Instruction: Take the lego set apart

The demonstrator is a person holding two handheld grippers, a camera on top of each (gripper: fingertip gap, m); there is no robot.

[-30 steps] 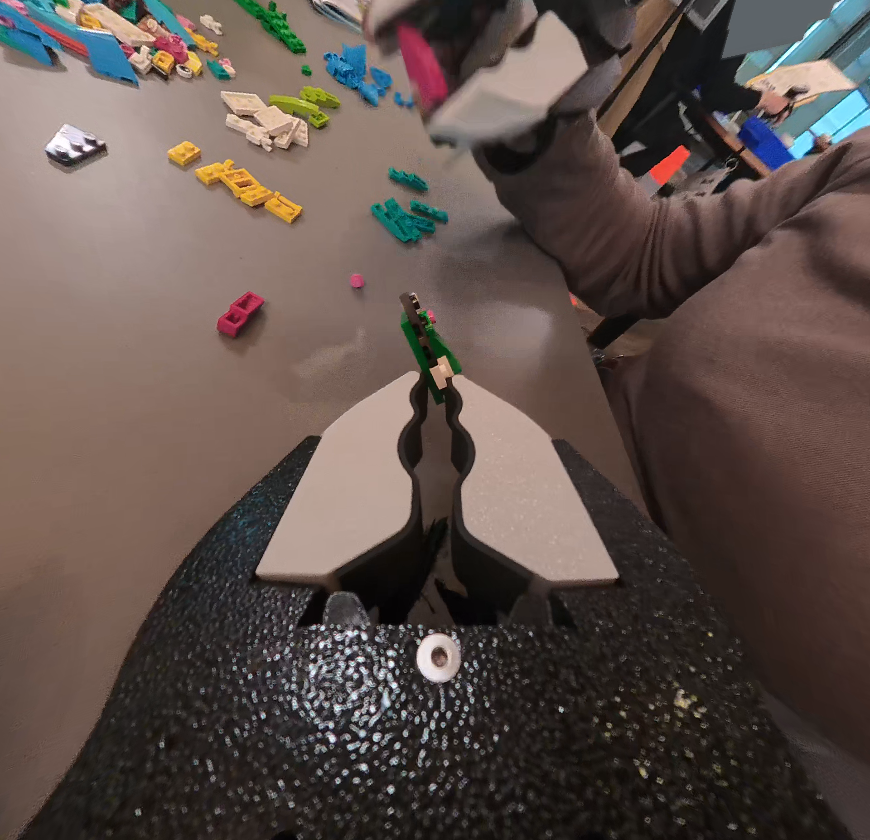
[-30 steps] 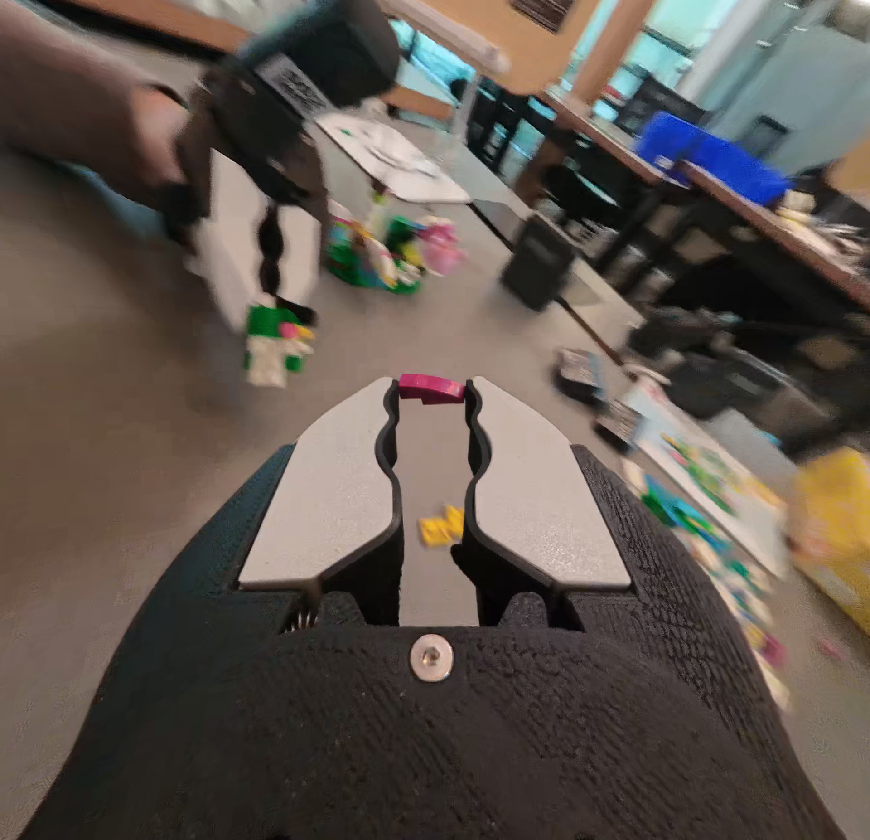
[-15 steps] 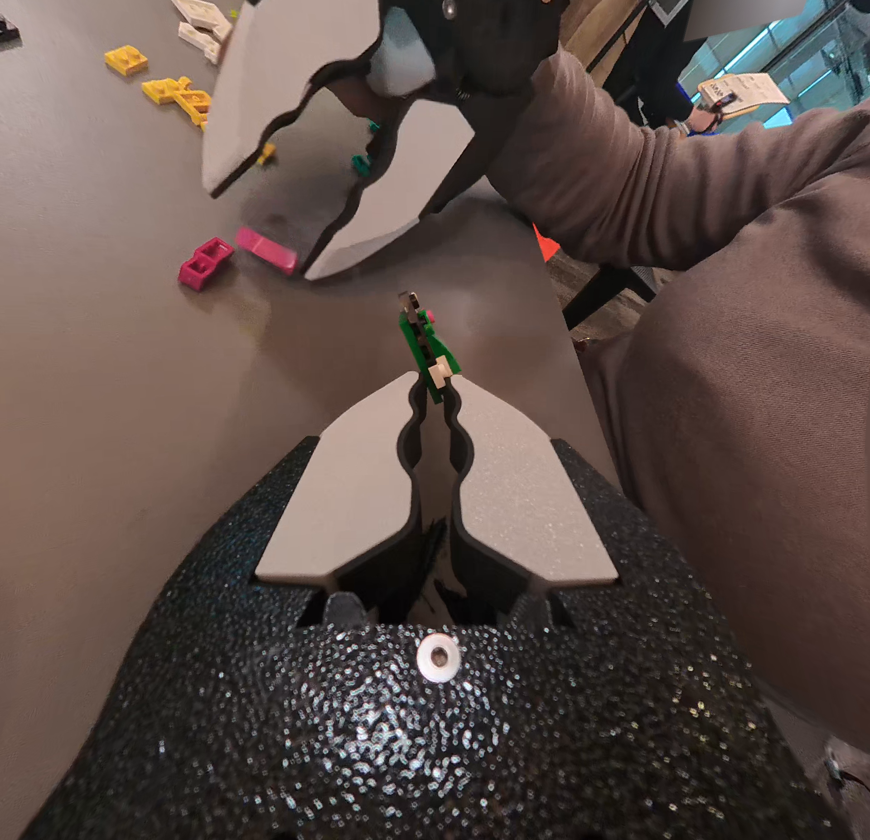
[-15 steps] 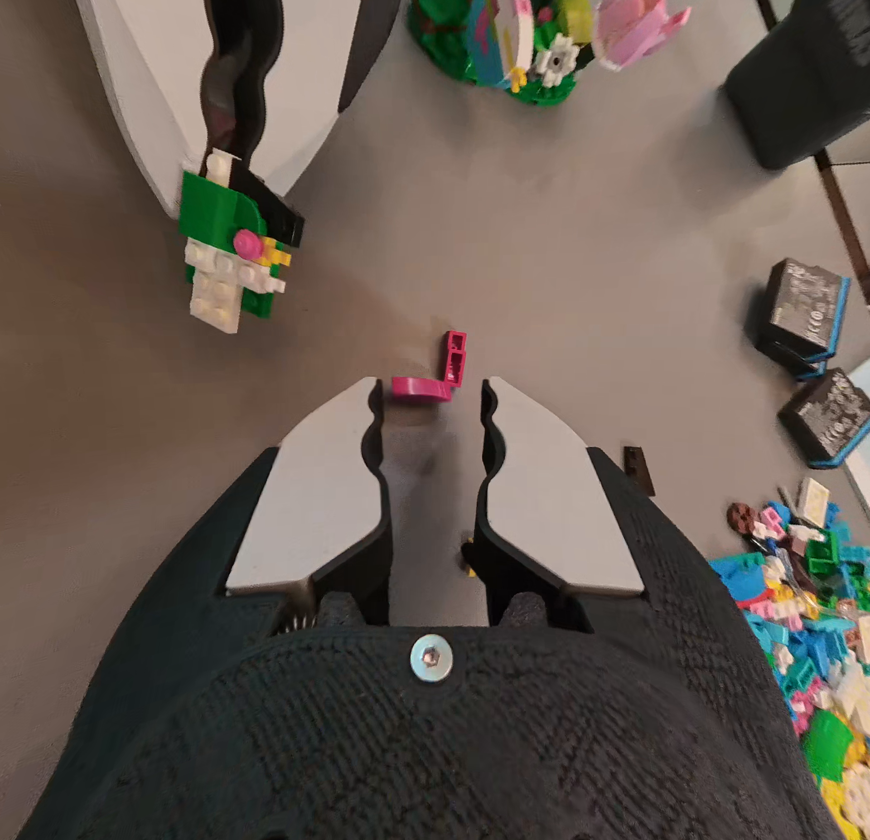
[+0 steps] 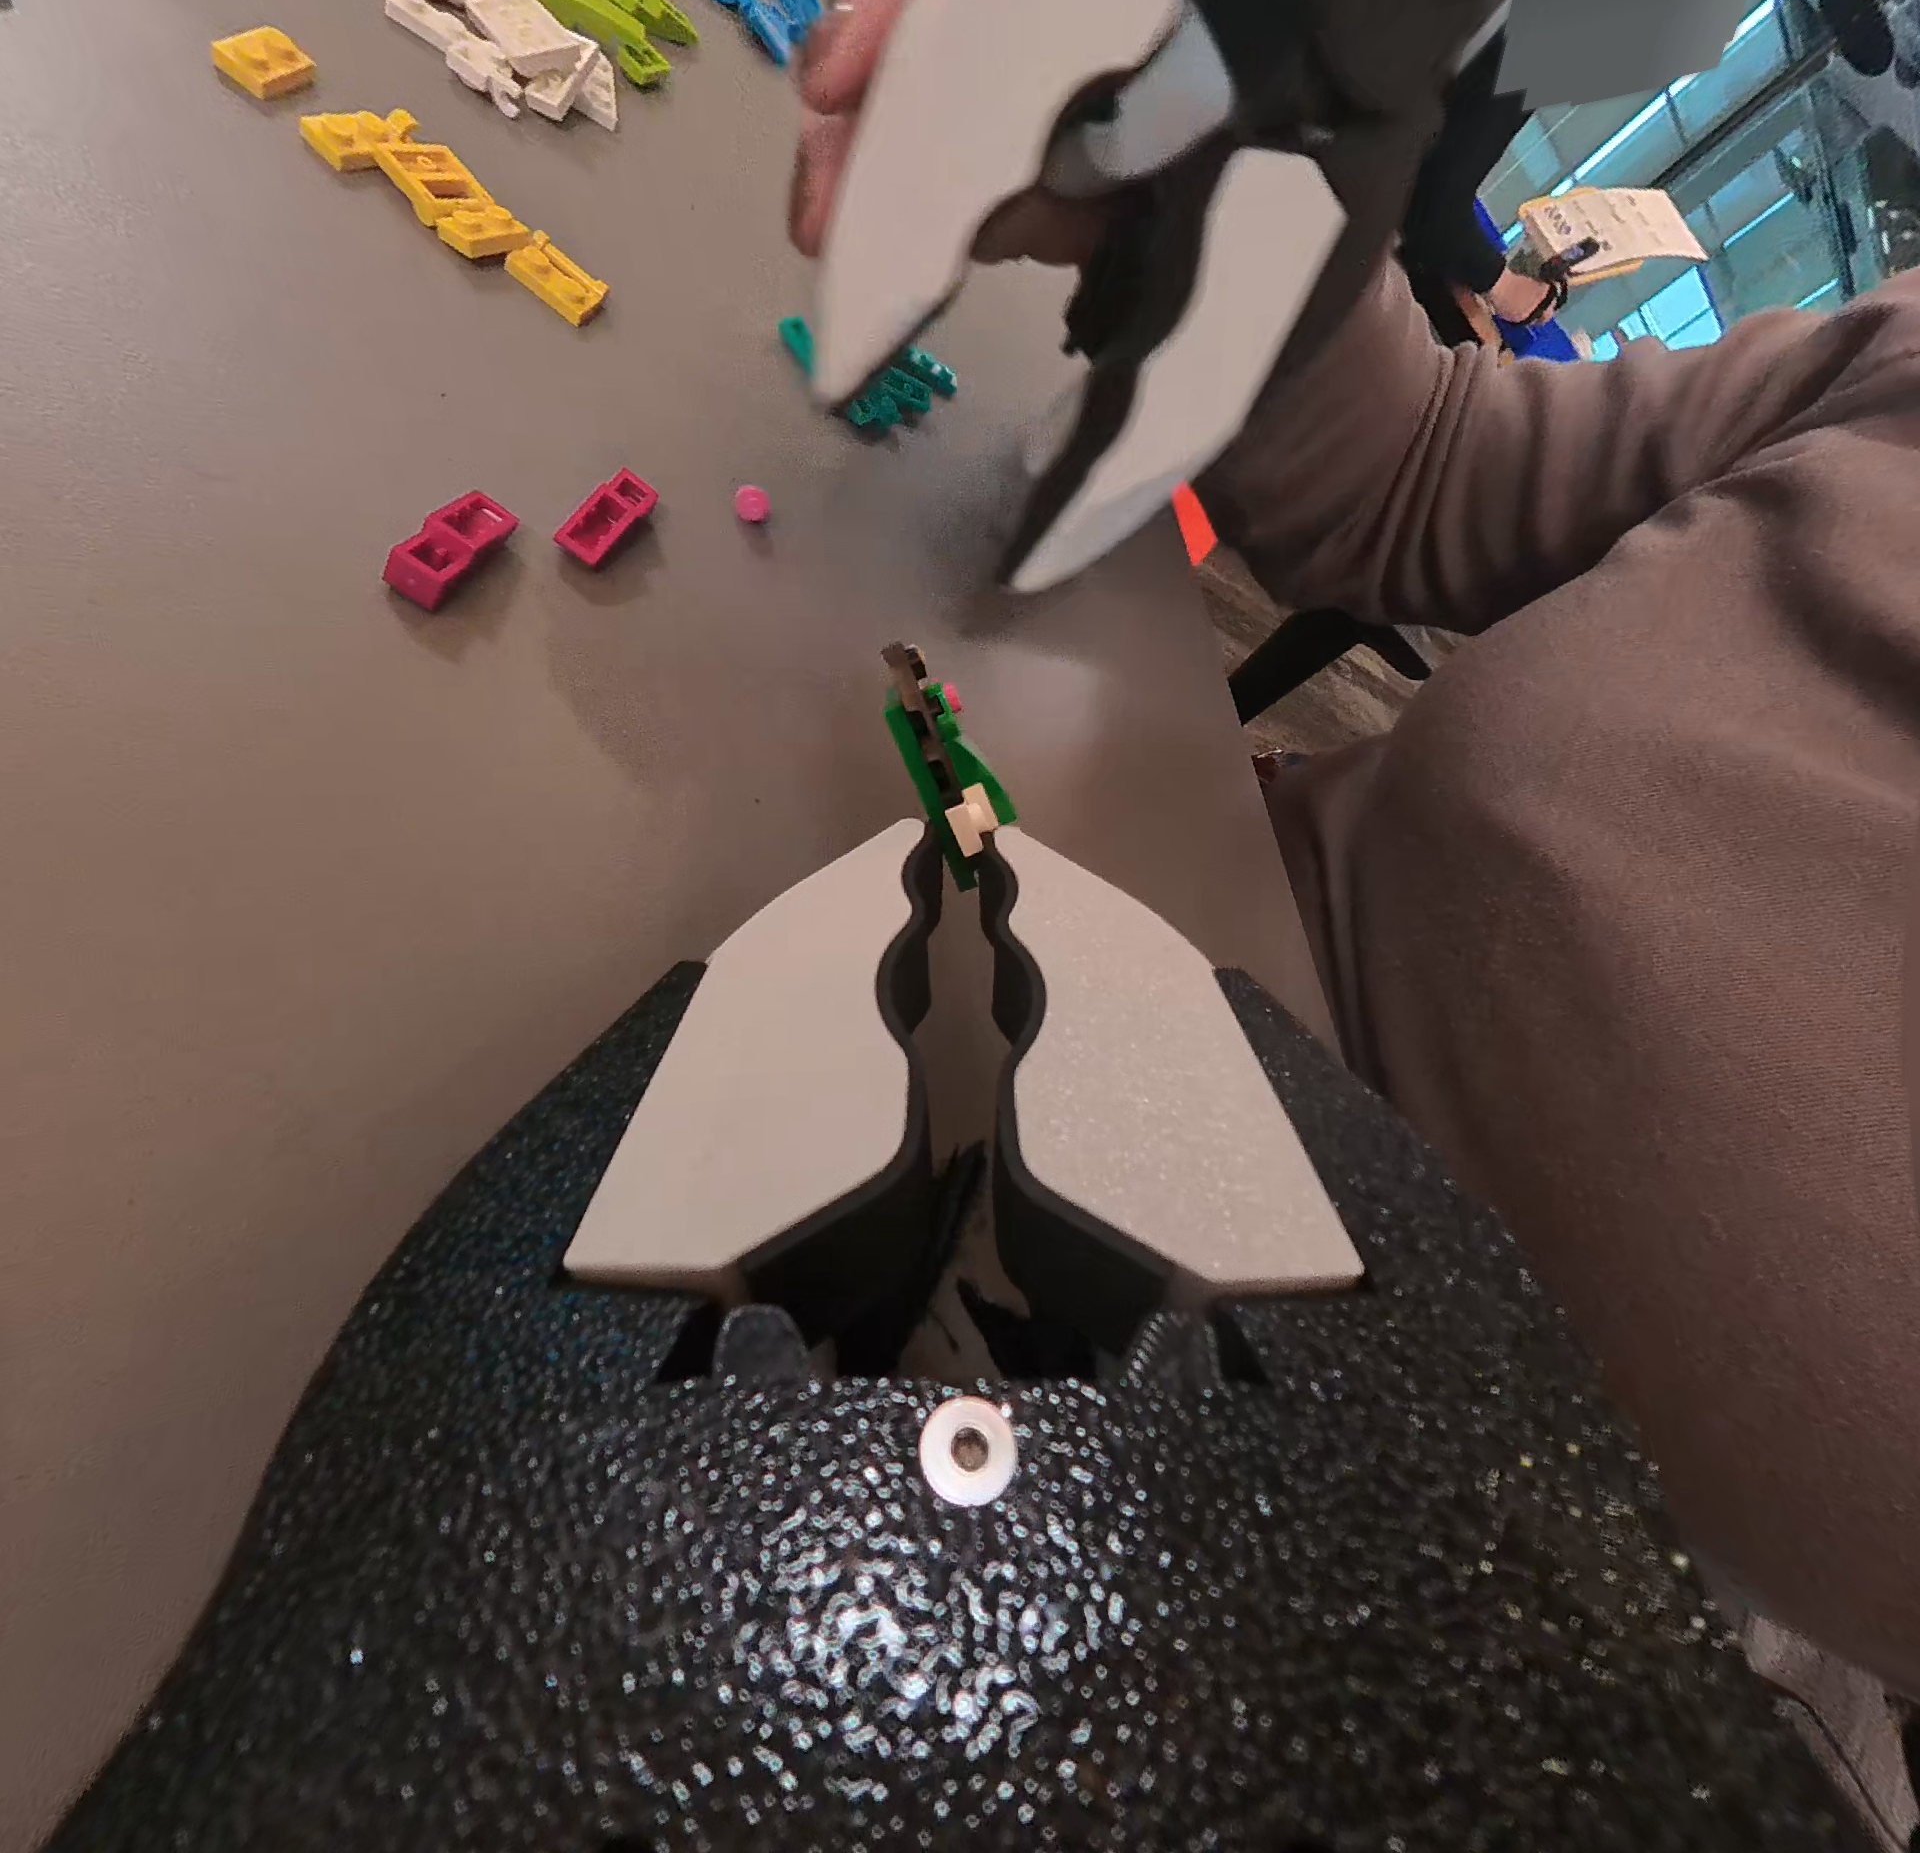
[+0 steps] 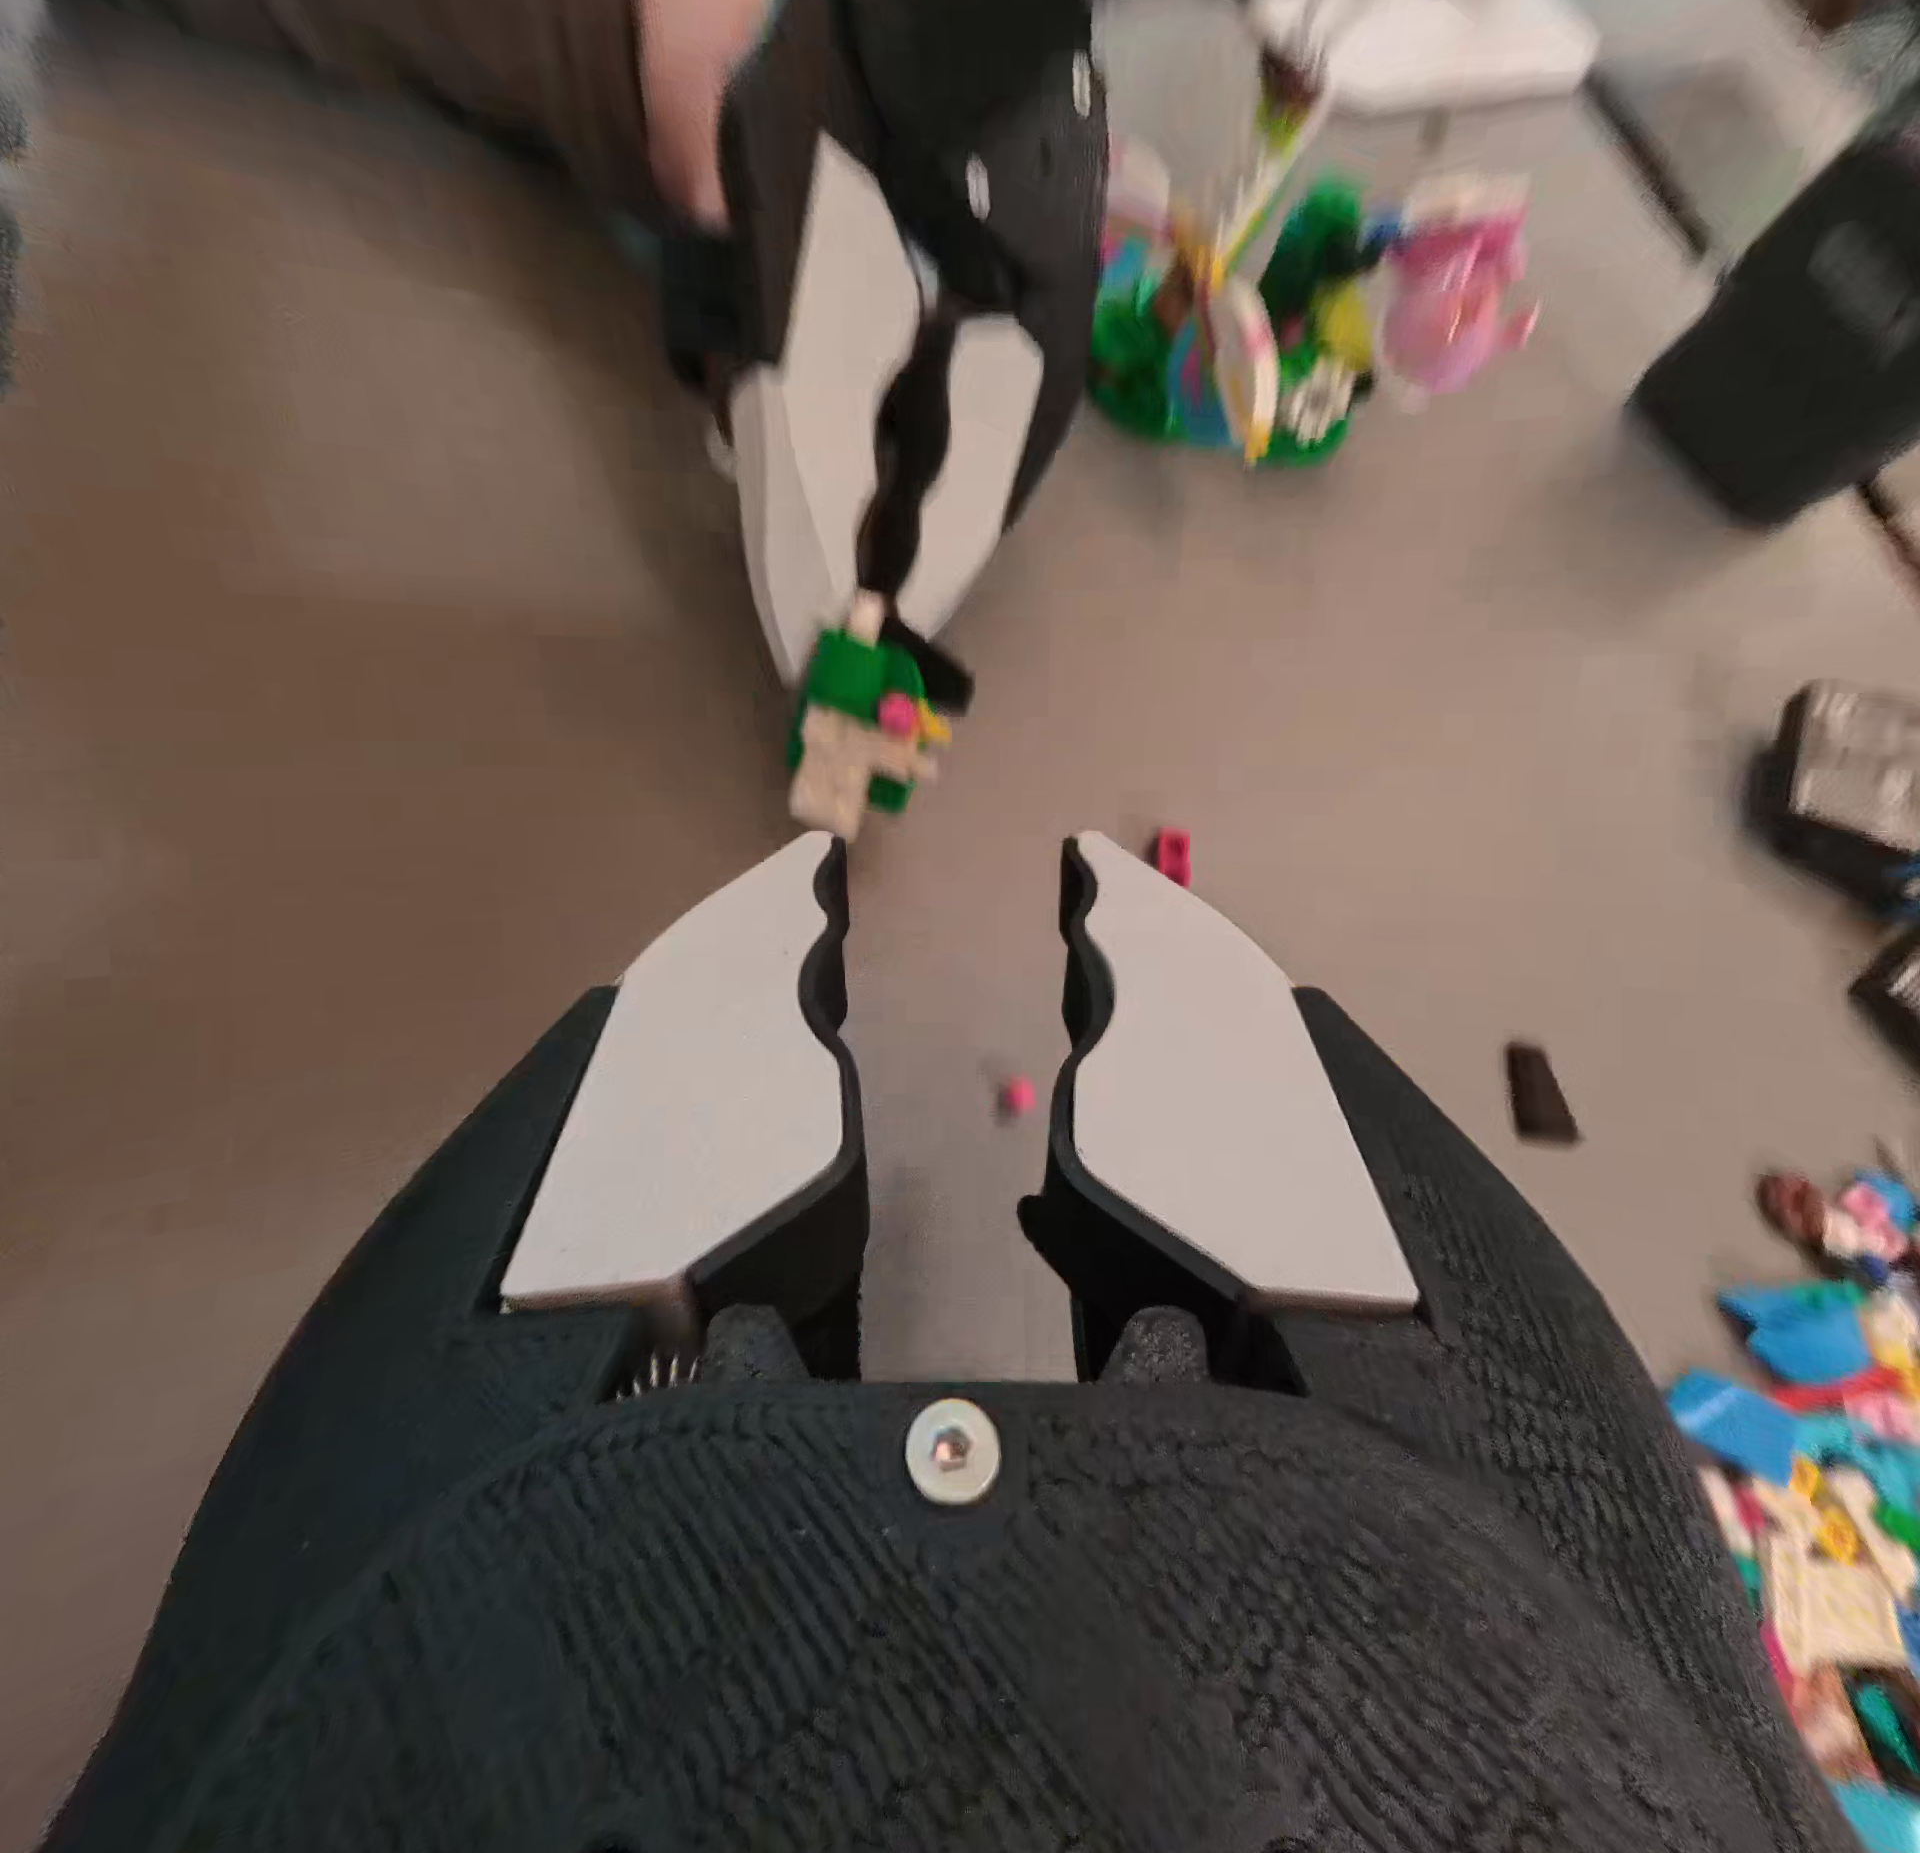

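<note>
Above the grey tabletop (image 5: 260,868), our left claw (image 5: 961,847) pinches a small green-and-white brick cluster (image 5: 948,764) aloft, likely steadying it for stripping; our right claw (image 6: 951,853), gaping and empty, hovers just beside that cluster, beyond two loose magenta bricks (image 5: 520,541).

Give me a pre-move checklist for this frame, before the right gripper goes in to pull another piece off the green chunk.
1. Left gripper shut on the green lego chunk: ok.
2. Right gripper open and empty: ok.
3. Right gripper lined up with the chunk: not ok, it sits left of the gap in the right wrist view.
4. Magenta bricks lie on the table, clear of the chunk: ok.
5. Firmness of the left grip: cannot tell.
6. Right wrist view sharp enough to aim: not ok, blurred.
</note>
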